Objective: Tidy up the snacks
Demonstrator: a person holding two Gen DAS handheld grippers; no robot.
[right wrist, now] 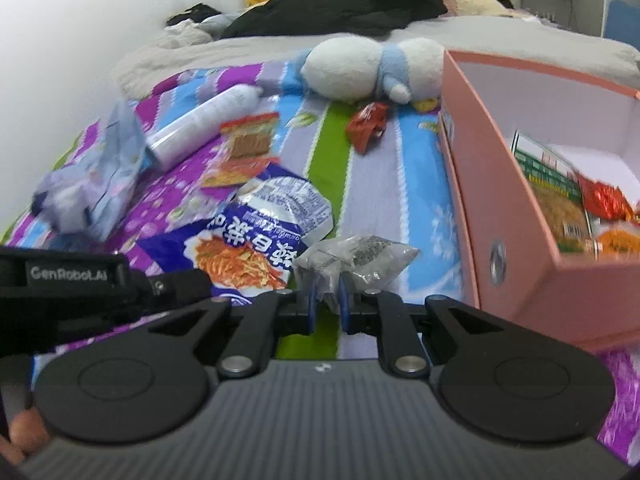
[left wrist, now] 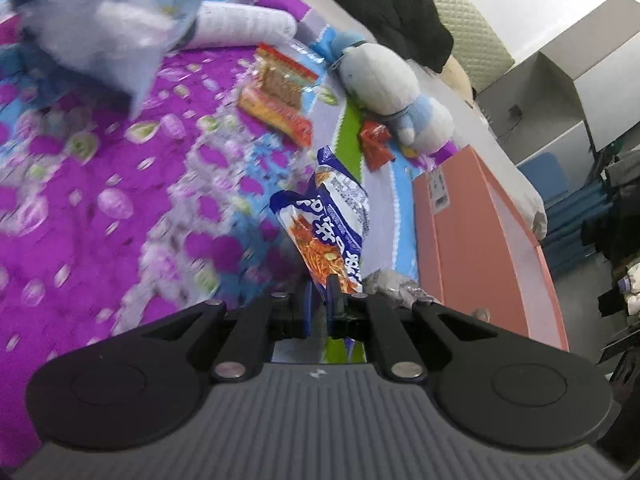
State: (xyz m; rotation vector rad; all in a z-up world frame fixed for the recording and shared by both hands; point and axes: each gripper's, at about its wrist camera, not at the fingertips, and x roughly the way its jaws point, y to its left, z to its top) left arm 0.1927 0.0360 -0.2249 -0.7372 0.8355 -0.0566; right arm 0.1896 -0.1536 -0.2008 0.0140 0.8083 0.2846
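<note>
My left gripper (left wrist: 320, 296) is shut on a blue noodle packet (left wrist: 332, 224) and holds it above the bedspread. The packet also shows in the right wrist view (right wrist: 256, 236), with the left gripper (right wrist: 200, 280) at its left edge. My right gripper (right wrist: 328, 300) is shut on a clear silver snack bag (right wrist: 360, 256), which also shows in the left wrist view (left wrist: 390, 286). A pink box (right wrist: 500, 184) to the right holds several snack packets (right wrist: 568, 204); it also shows in the left wrist view (left wrist: 472, 232). An orange-red packet (right wrist: 246, 144) and a small red packet (right wrist: 368, 122) lie on the spread.
A white and blue plush toy (right wrist: 360, 68) lies behind the snacks. A white bottle (right wrist: 204, 120) and a pale blue bag (right wrist: 116, 168) lie at the left. Black clothes (right wrist: 352, 0) are piled at the back. The bed edge runs beside the box.
</note>
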